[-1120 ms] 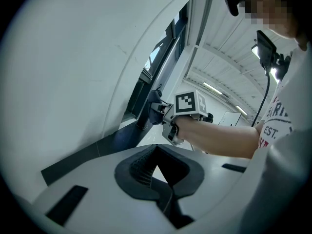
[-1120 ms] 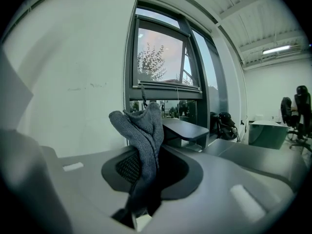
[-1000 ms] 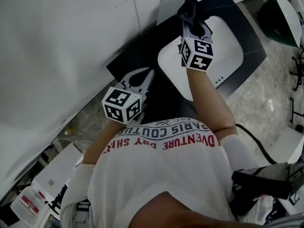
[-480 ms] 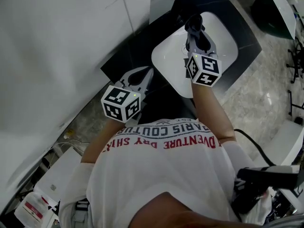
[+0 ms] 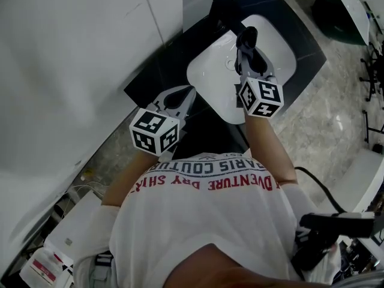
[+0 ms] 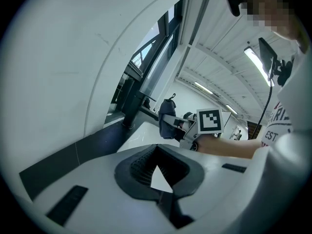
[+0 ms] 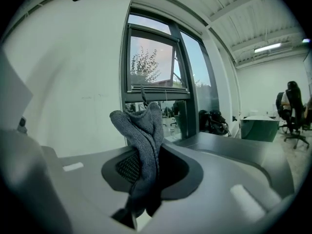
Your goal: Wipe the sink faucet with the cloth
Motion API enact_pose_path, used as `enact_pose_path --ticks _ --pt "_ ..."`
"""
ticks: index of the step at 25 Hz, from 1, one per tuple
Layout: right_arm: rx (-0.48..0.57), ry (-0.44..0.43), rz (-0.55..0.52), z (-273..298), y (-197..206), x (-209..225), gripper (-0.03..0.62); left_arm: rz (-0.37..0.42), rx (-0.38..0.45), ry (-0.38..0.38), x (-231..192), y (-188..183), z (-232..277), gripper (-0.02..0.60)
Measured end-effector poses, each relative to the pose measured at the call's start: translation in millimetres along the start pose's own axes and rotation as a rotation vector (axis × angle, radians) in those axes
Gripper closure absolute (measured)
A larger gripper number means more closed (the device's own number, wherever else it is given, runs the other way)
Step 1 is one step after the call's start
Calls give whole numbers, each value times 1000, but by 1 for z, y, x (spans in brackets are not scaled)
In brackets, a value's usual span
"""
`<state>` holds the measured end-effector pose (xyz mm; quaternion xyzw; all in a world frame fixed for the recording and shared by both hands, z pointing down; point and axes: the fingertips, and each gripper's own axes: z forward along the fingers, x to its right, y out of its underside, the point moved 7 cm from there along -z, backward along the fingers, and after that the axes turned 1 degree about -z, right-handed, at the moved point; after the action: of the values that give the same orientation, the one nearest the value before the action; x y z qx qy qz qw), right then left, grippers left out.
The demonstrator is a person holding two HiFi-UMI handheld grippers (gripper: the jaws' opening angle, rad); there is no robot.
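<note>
A black faucet point(image 5: 221, 9) rises at the far rim of the white sink point(image 5: 210, 80). My right gripper point(image 5: 248, 45) hangs over the basin just short of the faucet's spout, shut on a dark grey cloth point(image 5: 245, 36). In the right gripper view the cloth point(image 7: 144, 140) stands up bunched between the jaws of that gripper point(image 7: 141, 194). My left gripper point(image 5: 183, 95) hovers over the black counter at the sink's near left corner, shut with nothing in it. In the left gripper view I see the faucet point(image 6: 128, 106), the cloth point(image 6: 168, 120) and the sink point(image 6: 141, 131) beyond my left gripper point(image 6: 157, 186).
The sink sits in a black countertop point(image 5: 159, 71) against a white wall point(image 5: 72, 53). A marble floor point(image 5: 324, 113) lies to the right, with a dark round seat point(image 5: 339, 11) and a black cable point(image 5: 318, 179). A window point(image 7: 151, 62) fills the right gripper view.
My right gripper has drawn back with the cloth from the faucet's body to over the basin. The left gripper has stayed where it was.
</note>
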<state>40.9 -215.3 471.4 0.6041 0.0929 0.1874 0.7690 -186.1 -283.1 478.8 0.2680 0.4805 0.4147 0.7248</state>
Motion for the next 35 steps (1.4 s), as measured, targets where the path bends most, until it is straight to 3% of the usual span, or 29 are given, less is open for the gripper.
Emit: enact_pose_path --ticks 8,15,19,24,30,35 --pt "-55 -322 62 -44 -18 -40 516 -21 82 -59 11 8 -29 580" --pt "-83 -649 46 -111 -23 -40 516 -8 159 -214 84 27 -49 580" --pt "-101 -823 24 -166 -9 7 516 -15 256 -329 163 53 -26 580" --pt "-190 -1020 -95 -247 8 90 516 -31 354 -437 292 88 20 580" --pt "-189 -1116 -104 -334 -19 165 516 21 374 -488 426 95 39 581" --pt "-170 -1193 -140 -399 -24 194 516 49 399 -535 502 109 33 581"
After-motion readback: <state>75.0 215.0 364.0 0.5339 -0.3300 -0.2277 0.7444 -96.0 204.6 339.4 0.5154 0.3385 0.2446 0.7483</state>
